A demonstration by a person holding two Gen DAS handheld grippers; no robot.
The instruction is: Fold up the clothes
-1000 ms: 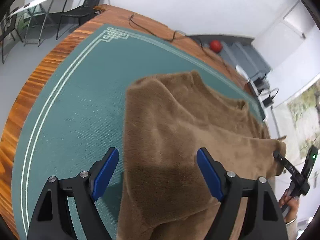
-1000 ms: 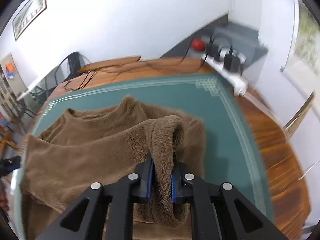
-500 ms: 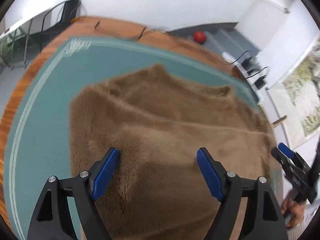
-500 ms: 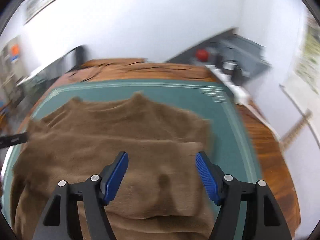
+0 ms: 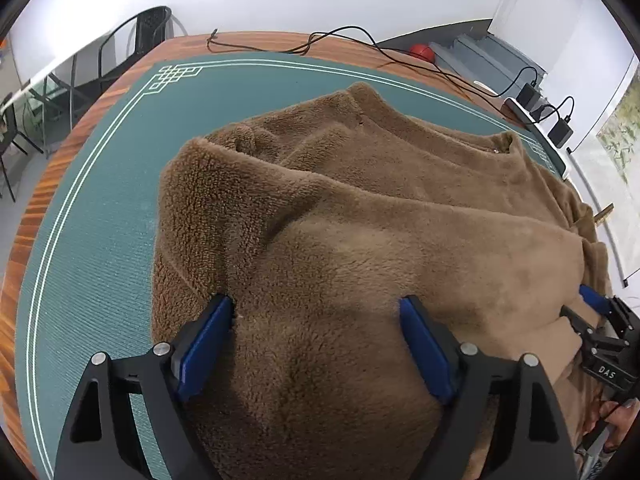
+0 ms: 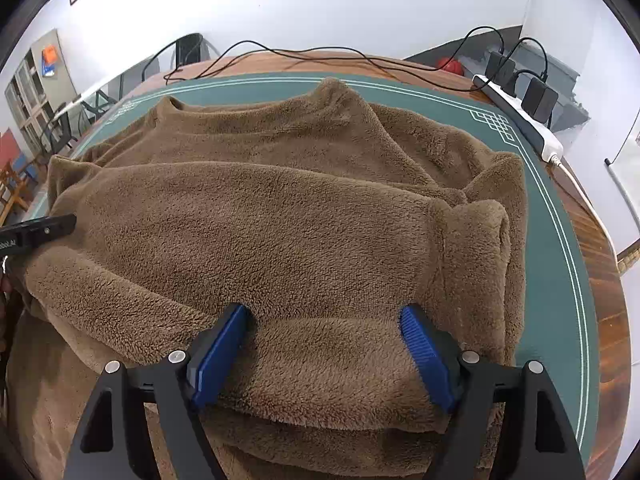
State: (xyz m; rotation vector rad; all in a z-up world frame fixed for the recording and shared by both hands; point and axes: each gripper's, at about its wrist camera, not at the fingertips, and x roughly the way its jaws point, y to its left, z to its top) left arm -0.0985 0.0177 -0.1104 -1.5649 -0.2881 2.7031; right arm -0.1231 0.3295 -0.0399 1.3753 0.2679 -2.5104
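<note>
Brown fleece sweater (image 6: 256,216): sleeves lay folded across its body on the green mat (image 5: 92,216); lengthwise folds remained. Left claw (image 5: 316,340) and right claw (image 6: 324,344) both released, pressed onto the sweater's near edge.

Right gripper (image 6: 322,354) fingers (image 6: 218,350) spread wide, both blue pads pressed into the brown fleece sweater (image 6: 280,216). A folded sleeve lies across the sweater just ahead of the fingers, its cuff (image 6: 476,224) ahead and to the right. Collar far ahead. Left gripper (image 6: 38,232) tip touches the sweater's edge far left of the fingers. Green mat (image 6: 560,280) under the sweater, on the wooden desk (image 6: 608,320). White power strip (image 6: 520,118) ahead right, near the desk edge.
</note>
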